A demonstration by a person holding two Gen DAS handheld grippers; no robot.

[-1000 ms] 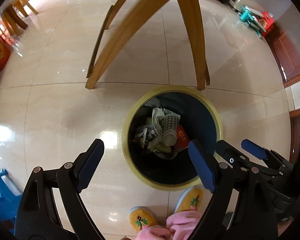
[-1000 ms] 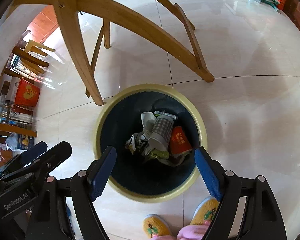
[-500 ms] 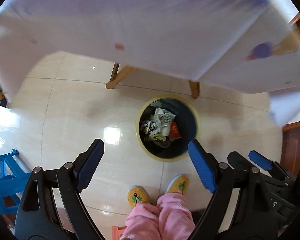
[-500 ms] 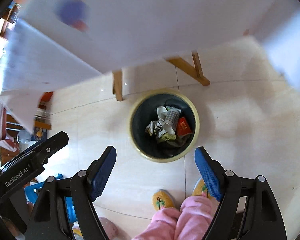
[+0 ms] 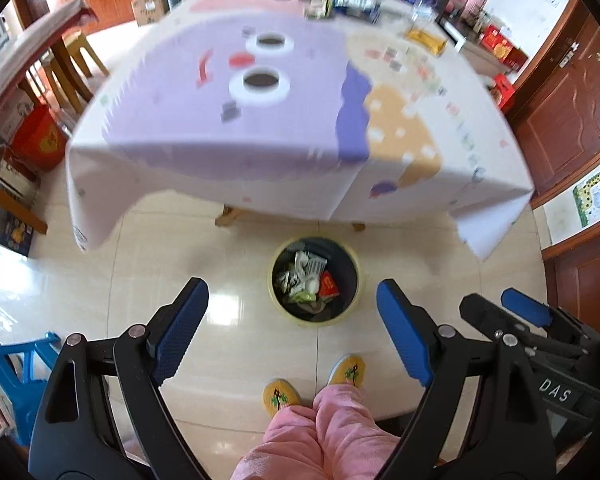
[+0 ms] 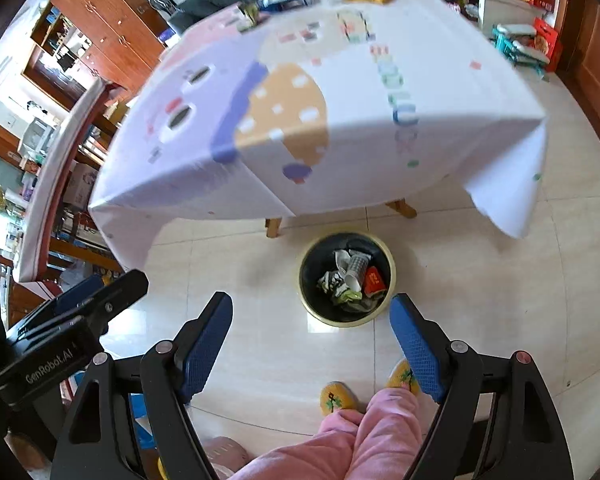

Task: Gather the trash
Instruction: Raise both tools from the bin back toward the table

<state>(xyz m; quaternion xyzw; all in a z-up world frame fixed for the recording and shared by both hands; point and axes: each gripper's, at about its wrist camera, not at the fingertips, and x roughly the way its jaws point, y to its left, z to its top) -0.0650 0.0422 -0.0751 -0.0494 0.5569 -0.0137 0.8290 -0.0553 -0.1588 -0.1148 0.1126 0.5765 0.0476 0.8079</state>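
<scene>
Left gripper (image 5: 292,312) spread wide, empty, held high above pale floor tiles (image 5: 228,264). Right gripper (image 6: 311,330) likewise spread wide, empty. Between and beyond the blue fingertips (image 5: 392,300): yellow-rimmed trash bin (image 5: 315,281) on the floor, just near of the table's wooden legs (image 5: 225,217), holding crumpled wrappers, a checked paper cup (image 6: 356,267) and a red packet (image 6: 374,280). Farther off: table under a lilac-and-white patterned cloth (image 5: 260,120), small items blurred along its far edge. Near edge: pink trouser legs (image 5: 324,424), yellow slippers (image 5: 281,396).
</scene>
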